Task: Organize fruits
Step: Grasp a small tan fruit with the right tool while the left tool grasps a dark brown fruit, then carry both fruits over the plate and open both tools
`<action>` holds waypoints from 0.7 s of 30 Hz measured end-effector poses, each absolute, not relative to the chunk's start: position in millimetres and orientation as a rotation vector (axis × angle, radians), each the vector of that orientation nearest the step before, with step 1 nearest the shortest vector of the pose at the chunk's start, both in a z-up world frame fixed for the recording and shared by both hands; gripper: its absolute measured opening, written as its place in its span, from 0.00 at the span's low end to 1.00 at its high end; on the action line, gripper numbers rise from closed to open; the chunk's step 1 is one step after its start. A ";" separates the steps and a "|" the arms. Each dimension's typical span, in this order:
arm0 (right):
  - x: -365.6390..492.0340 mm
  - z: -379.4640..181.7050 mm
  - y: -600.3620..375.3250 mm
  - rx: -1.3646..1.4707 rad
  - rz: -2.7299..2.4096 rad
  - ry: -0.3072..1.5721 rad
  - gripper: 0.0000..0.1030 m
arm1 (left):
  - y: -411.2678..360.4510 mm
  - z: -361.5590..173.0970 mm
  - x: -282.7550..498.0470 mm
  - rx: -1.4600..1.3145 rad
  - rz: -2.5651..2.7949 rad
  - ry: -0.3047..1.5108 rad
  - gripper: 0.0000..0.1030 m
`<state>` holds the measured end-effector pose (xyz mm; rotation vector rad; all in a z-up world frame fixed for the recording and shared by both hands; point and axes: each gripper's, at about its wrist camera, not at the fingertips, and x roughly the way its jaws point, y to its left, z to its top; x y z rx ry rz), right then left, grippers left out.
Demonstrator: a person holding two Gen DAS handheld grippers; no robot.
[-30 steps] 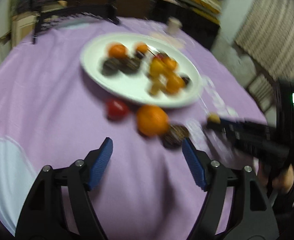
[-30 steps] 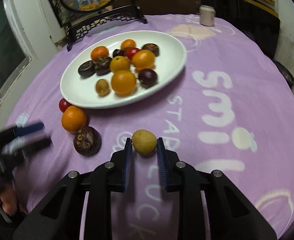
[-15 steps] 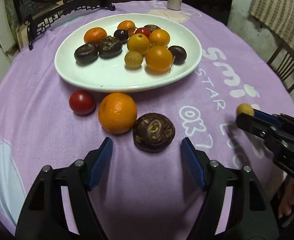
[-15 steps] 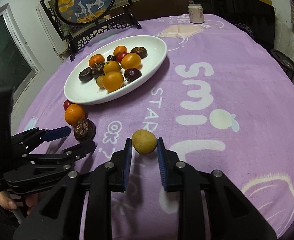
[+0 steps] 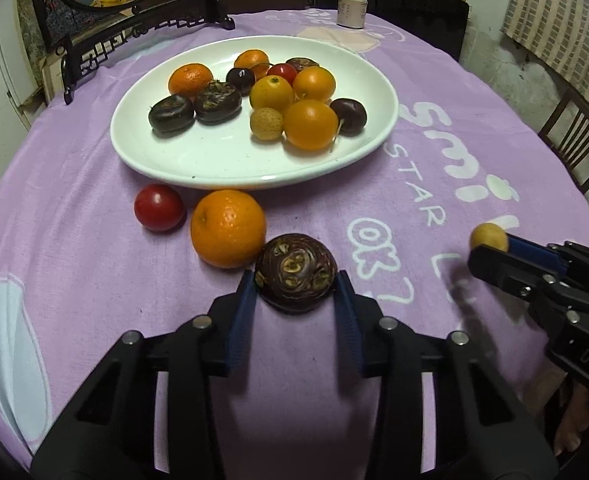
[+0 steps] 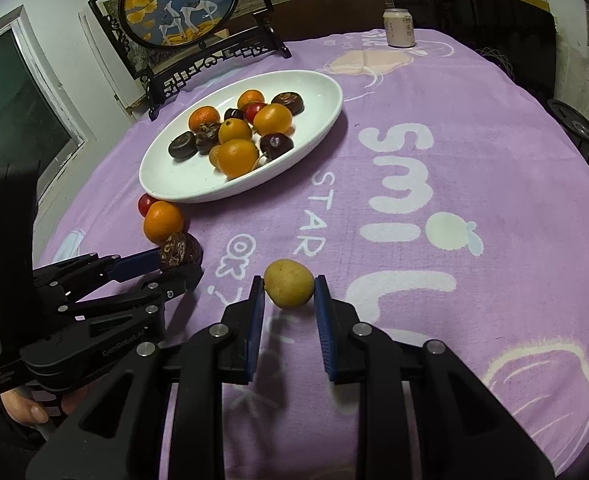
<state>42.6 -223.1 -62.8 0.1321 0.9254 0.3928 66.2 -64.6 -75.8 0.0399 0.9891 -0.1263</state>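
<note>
Most fruit plated, four pieces left off the white plate [image 5: 378, 80].

The left hand-held gripper [image 5: 296, 286] is closing on the dark wrinkled fruit [image 5: 295, 272] on the bench, flat, scarred face up, no clear long axis; the right hand-held gripper [image 6: 288, 294] pinches a small yellow fruit [image 6: 289, 283], long axis across the jaws. The orange [image 5: 228, 228] and red tomato [image 5: 159, 207] wait beside the plate.

A small yellow fruit [image 6: 289, 283] is clamped between the blue pads of the right gripper [image 6: 288, 300], above the purple cloth [image 6: 474, 184] of the table. Toward the table's left edge, the jaws of the left gripper [image 6: 174, 266] are closing on a dark brown fruit [image 6: 180, 256], which lies between them. An orange [image 6: 163, 222] and a red fruit [image 6: 145, 203] are seen beside the white plate [image 6: 182, 184].
</note>
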 end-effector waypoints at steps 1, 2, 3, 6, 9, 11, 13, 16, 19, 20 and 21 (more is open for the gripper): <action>41.6 -62.4 -221.5 0.126 0.393 0.926 0.25 | -62.9 -75.5 65.1 0.029 -0.138 0.991 0.39; 41.2 -62.1 -220.1 0.122 0.392 0.927 0.25 | -59.8 -75.1 63.9 0.012 -0.152 0.995 0.39; 41.1 -62.1 -219.0 0.119 0.389 0.929 0.25 | -57.4 -75.0 62.8 -0.001 -0.164 0.998 0.39; 43.6 -62.0 -218.2 0.118 0.383 0.936 0.25 | -50.9 -74.3 57.6 -0.029 -0.186 1.010 0.39; 44.2 -60.6 -215.8 0.113 0.382 0.935 0.25 | -45.2 -72.5 50.3 -0.041 -0.202 1.019 0.39; 43.9 -60.5 -213.8 0.109 0.383 0.935 0.25 | -40.3 -72.0 46.6 -0.042 -0.190 1.020 0.39; 43.7 -60.3 -211.7 0.108 0.387 0.936 0.25 | -33.6 -70.1 45.6 -0.061 -0.183 1.020 0.39; 43.6 -55.2 -207.9 0.098 0.403 0.927 0.25 | -25.3 -57.6 42.6 -0.071 -0.177 0.987 0.39; 45.4 -42.1 -202.2 0.083 0.424 0.894 0.25 | -19.5 -35.6 41.4 -0.068 -0.179 0.928 0.39; 46.6 -38.7 -200.5 0.080 0.430 0.887 0.25 | -17.2 -29.3 43.0 -0.069 -0.178 0.912 0.39; 50.1 -33.8 -198.0 0.077 0.440 0.877 0.25 | -15.4 -24.6 44.9 -0.069 -0.176 0.901 0.39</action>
